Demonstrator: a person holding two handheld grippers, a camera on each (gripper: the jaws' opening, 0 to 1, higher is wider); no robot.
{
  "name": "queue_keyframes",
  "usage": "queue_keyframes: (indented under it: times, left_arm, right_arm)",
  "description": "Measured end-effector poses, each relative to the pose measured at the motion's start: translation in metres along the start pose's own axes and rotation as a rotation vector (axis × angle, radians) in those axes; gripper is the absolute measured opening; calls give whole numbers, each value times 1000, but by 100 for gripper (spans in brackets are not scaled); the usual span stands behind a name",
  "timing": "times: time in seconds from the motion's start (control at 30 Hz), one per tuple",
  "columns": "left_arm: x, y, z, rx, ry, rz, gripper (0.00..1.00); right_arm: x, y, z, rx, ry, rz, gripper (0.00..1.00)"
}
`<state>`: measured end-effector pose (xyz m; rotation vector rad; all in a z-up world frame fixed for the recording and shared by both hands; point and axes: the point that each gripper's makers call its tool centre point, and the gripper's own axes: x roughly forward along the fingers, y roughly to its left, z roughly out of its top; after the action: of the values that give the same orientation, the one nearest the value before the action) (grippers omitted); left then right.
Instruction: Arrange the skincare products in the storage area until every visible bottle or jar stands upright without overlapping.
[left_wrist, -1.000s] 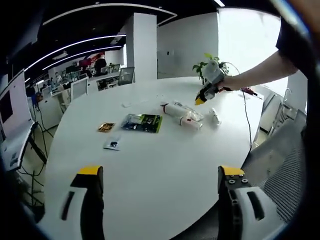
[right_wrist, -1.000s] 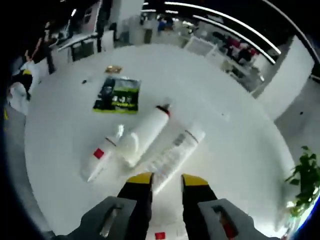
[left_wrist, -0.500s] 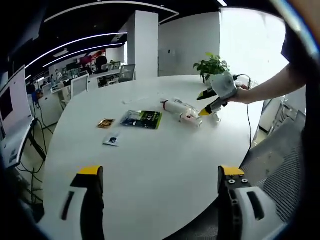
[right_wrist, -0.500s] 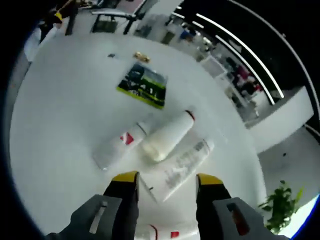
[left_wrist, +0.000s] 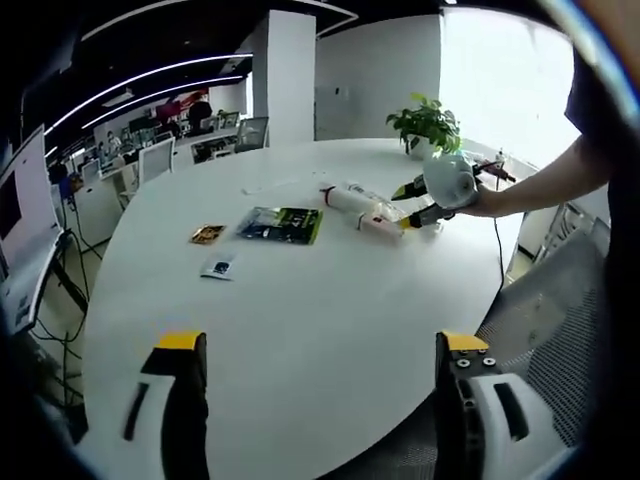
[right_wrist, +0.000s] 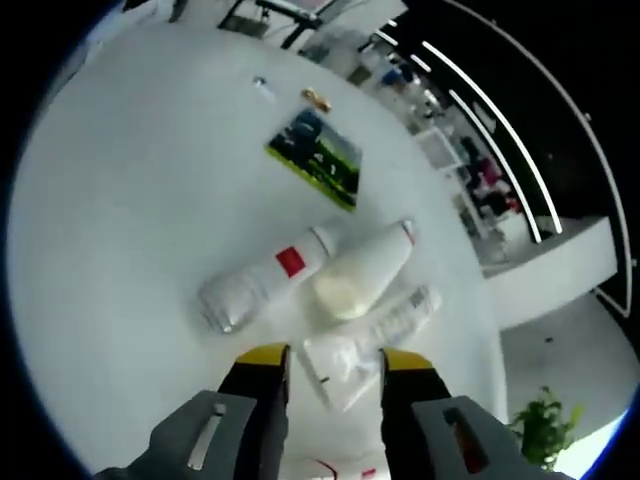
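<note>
Three skincare containers lie on their sides, touching, on the white table: a white bottle with a red label, a cream bottle with a red cap and a clear tube. My right gripper is open, its yellow tips on either side of the tube's flat end. In the left gripper view the same cluster lies far across the table, with the right gripper beside it in a person's hand. My left gripper is wide open over the near table edge, holding nothing.
A green packet lies beyond the bottles, with a small brown packet and a small sachet farther off. A potted plant stands at the table's far side. Office desks and chairs surround the table.
The right gripper has come closer to the tube's flat end and its jaws have narrowed since half a second ago. The left gripper stays open, its view only slightly shifted.
</note>
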<state>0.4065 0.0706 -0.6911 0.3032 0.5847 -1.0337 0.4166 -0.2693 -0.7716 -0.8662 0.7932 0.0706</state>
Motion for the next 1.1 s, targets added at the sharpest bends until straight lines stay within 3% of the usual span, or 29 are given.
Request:
queue_keyframes:
  times: [0.37,0.53,0.7,0.9,0.97,1.0,1.03,1.07,1.1]
  left_arm:
    - [4,-5,-5,4,27,-15,89]
    - [5,-8,-7,14,43,-25,89]
    - [8,-11,-5,29,49,-37,89]
    - [24,-19,15,87,20,-85,89]
    - [33,-23,29,114,-7,-111,89]
    - [38,-26,35,126,-18,-125,89]
    - [44,-29,42,140,-33,-142,89]
    - [53,-34,53,166,-58,-167,89]
    - [61,-38,62,188,-84,-186,89]
  right_arm:
    - [3,2,0,-74,-7,-29,17]
    - [5,10,0,-167,-8,-21,3]
    - [1,3,1,-204,-13,-49,0]
    - [-10,-13,5,-181,-27,-57,0]
    - [-16,-21,7,-157,-33,-54,0]
    - [-17,-16,8,-135,-47,2,0]
    - [-18,-19,13,-131,-76,-8,0]
    - [-22,-30,12,-177,-56,-50,0]
    - [-23,-36,13,-183,-56,-42,0]
